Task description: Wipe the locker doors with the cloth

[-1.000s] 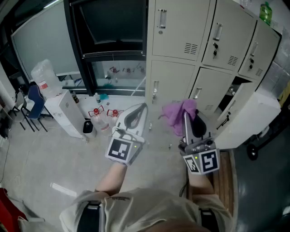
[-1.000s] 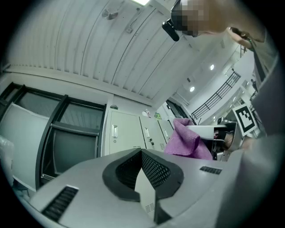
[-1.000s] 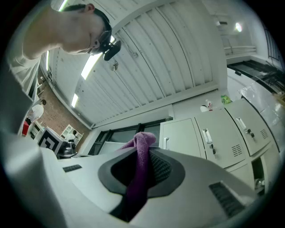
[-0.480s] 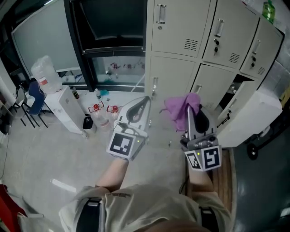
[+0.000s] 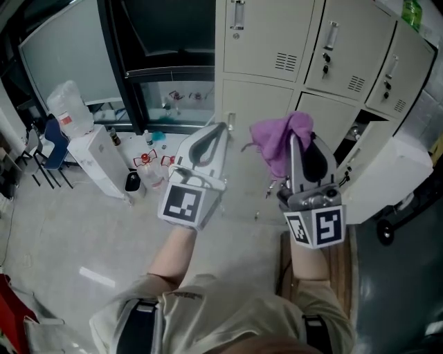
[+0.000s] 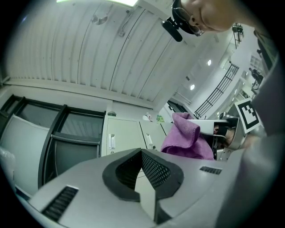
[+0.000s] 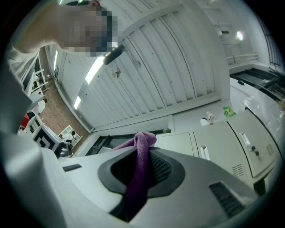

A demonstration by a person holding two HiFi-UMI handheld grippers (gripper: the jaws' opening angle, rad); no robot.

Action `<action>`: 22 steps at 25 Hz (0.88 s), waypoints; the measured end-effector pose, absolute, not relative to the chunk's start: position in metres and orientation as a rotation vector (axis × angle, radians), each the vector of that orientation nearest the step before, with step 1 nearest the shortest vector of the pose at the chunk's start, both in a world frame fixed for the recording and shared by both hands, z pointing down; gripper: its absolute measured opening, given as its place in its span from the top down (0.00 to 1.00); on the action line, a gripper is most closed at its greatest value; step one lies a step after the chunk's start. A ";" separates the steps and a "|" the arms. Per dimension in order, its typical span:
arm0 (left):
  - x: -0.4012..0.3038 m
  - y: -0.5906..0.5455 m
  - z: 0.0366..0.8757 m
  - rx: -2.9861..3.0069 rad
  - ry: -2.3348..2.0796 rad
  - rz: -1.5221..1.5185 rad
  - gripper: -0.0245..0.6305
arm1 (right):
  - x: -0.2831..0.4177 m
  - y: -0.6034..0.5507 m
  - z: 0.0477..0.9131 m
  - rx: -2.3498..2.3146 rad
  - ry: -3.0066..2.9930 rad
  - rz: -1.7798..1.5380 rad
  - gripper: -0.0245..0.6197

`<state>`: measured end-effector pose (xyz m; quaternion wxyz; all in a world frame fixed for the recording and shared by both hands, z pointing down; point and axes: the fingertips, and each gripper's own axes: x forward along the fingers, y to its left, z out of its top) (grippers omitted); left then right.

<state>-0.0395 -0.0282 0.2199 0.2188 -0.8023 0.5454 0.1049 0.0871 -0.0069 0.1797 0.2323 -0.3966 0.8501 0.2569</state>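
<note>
Head view and both gripper views, approach to the wipe. My right gripper (image 5: 297,142) pinches the purple cloth (image 5: 275,141). In the right gripper view a narrow fold of cloth (image 7: 140,165) runs down between the jaws, and the rest bunches loosely beyond the tips. My left gripper (image 5: 217,131) is pressed together with nothing in it and is raised beside the right one. The cloth hangs in front of the locker doors (image 5: 261,43); I judge it short of contact, though no view settles this.

Risks, as I judge them:
- **Slipping:** the grip is on a thin fold, so drag along the metal may pull the cloth free.
- **Snagging:** the loose bunch may catch on a door handle (image 5: 237,12) or a key lock (image 5: 325,68).
- **Scraping:** if the bunch folds aside, the bare jaw tips may scrape the paint.
- **Swinging door:** the open door (image 5: 385,173) at the right may swing under pressure, and the stroke would then lose contact.
- **Knocking:** the idle left gripper sits close enough to knock the lower door.
</note>
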 end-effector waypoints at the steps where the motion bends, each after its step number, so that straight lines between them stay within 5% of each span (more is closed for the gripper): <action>1: -0.039 -0.030 0.215 -2.212 1.514 0.298 0.96 | 0.088 -0.009 0.173 -1.087 2.332 0.725 0.88; 22: -0.083 -0.157 0.103 -2.049 1.395 0.480 0.96 | 0.012 -0.163 0.026 -1.045 2.179 0.995 0.88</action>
